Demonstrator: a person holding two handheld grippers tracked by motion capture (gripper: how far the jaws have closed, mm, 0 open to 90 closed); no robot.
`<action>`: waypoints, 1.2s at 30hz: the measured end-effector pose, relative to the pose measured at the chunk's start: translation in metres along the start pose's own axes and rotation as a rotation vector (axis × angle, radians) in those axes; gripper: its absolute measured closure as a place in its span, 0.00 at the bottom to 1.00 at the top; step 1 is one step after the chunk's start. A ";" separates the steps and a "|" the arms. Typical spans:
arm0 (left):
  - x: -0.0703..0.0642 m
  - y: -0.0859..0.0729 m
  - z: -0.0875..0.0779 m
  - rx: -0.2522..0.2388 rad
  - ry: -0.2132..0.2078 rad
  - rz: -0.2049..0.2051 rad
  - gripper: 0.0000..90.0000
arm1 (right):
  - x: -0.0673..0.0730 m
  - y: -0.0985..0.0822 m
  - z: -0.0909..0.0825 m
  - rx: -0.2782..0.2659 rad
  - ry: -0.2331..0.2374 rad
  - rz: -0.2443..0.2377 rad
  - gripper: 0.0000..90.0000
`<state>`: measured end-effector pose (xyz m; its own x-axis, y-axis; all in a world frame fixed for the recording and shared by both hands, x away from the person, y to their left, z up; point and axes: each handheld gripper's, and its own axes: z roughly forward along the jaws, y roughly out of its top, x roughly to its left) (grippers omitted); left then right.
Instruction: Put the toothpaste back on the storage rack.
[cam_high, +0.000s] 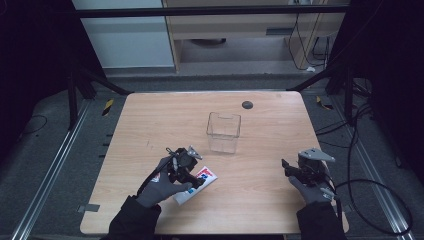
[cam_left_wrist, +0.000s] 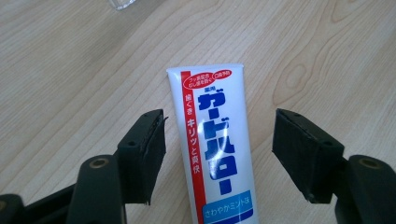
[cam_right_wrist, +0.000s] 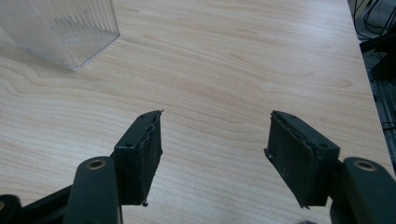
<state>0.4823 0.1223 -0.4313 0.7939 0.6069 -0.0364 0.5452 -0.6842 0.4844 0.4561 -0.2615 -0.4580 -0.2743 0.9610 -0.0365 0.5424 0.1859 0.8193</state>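
A white toothpaste tube (cam_left_wrist: 215, 154) with blue and red print lies flat on the wooden table (cam_high: 270, 125), near the front left. My left gripper (cam_left_wrist: 219, 126) hovers over it, open, with a jaw on each side of the tube and neither pad touching it. In the high view the left gripper (cam_high: 194, 177) sits above the tube (cam_high: 206, 176), held by a gloved hand. My right gripper (cam_high: 286, 166) rests low at the front right, open with nothing between its fingers (cam_right_wrist: 144, 149).
A clear ribbed plastic container (cam_high: 223, 131) stands upright mid-table, beyond both grippers; its corner shows in the right gripper view (cam_right_wrist: 60, 28). A small black disc (cam_high: 247, 104) lies near the far edge. Cables run along the floor at the right.
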 end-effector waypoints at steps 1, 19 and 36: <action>0.000 0.000 0.001 0.005 0.002 0.000 0.38 | 0.000 0.000 0.000 0.000 0.001 0.002 0.39; -0.001 -0.003 0.024 0.063 -0.021 -0.002 0.37 | 0.001 0.000 0.002 0.008 0.006 -0.006 0.39; 0.002 -0.003 0.037 0.105 -0.021 -0.008 0.38 | 0.002 0.000 0.003 0.016 0.011 -0.008 0.39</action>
<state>0.4924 0.1108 -0.4652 0.7945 0.6044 -0.0591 0.5757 -0.7186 0.3901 0.4579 -0.2592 -0.4600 -0.2870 0.9572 -0.0366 0.5526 0.1967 0.8099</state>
